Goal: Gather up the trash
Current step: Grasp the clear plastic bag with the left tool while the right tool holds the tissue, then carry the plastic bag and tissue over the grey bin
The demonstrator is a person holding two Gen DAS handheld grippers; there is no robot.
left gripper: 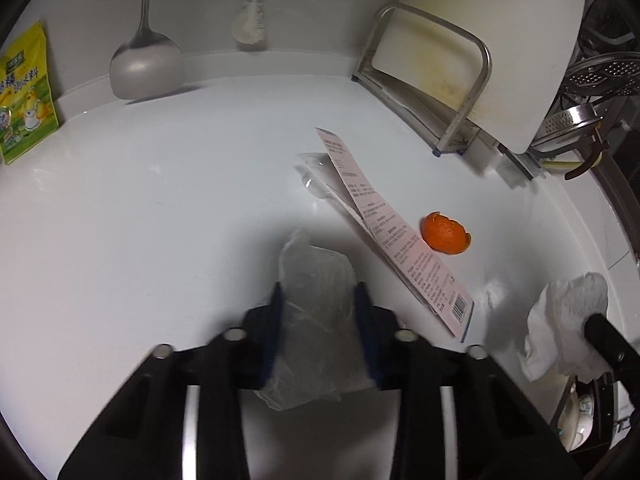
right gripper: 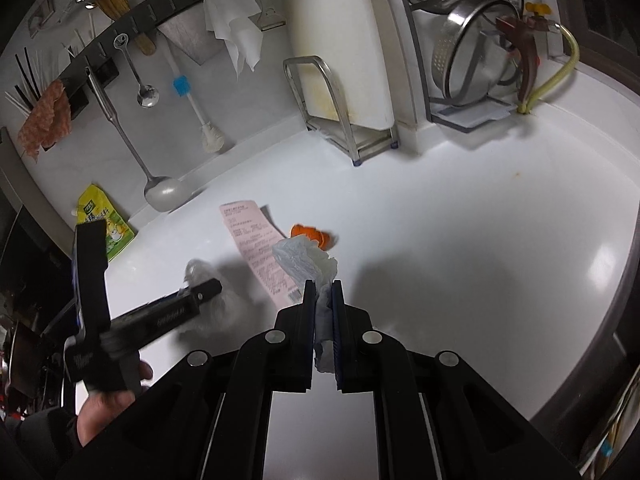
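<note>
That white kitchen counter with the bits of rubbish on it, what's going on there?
A person is clearing trash off the counter with a handheld gripper in each hand. The left gripper has a crumpled clear plastic bag between its fingers. The right gripper is clamped on a crumpled white tissue. A pink printed package and a piece of orange peel lie on the counter, not yet picked up.
</note>
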